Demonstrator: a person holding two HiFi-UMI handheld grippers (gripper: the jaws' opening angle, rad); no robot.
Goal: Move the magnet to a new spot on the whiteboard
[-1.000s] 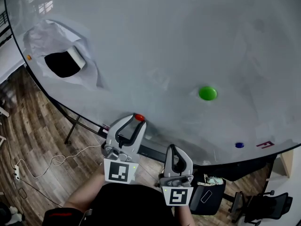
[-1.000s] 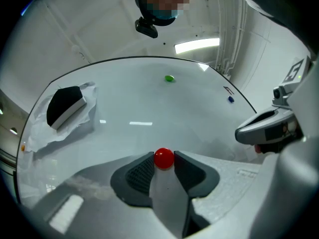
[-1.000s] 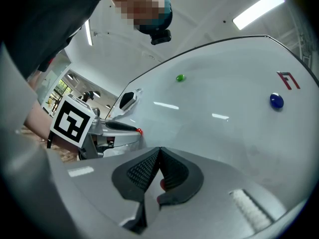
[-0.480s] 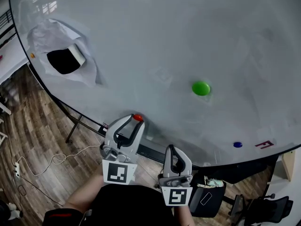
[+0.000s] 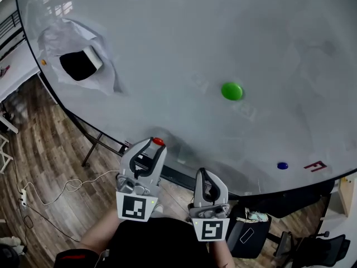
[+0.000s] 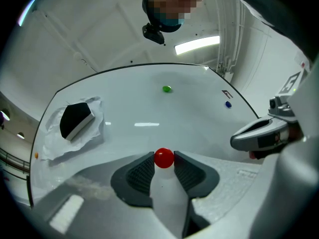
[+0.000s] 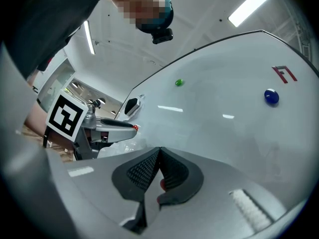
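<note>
A small red magnet [image 6: 163, 158] sits pinched between the dark pads of my left gripper [image 6: 164, 155], which is shut on it. In the head view that red magnet [image 5: 158, 142] is at the tip of the left gripper [image 5: 157, 144], over the near edge of the whiteboard [image 5: 184, 43]. I cannot tell whether it touches the board. My right gripper [image 5: 205, 176] hangs just off the board's near edge, right of the left one. Its jaws [image 7: 158, 156] are shut with nothing between them.
A green magnet [image 5: 231, 91] sticks to the middle of the board, a blue magnet [image 5: 283, 165] and a red mark [image 5: 315, 166] to its lower right. A black eraser [image 5: 81, 64] lies on crumpled paper [image 5: 97, 77] at the far left. Wooden floor and a cable [image 5: 50, 194] lie below.
The head view has shifted, so the board's magnets and eraser sit higher in frame. The left gripper keeps its hold on the red magnet and has drifted slightly left.
</note>
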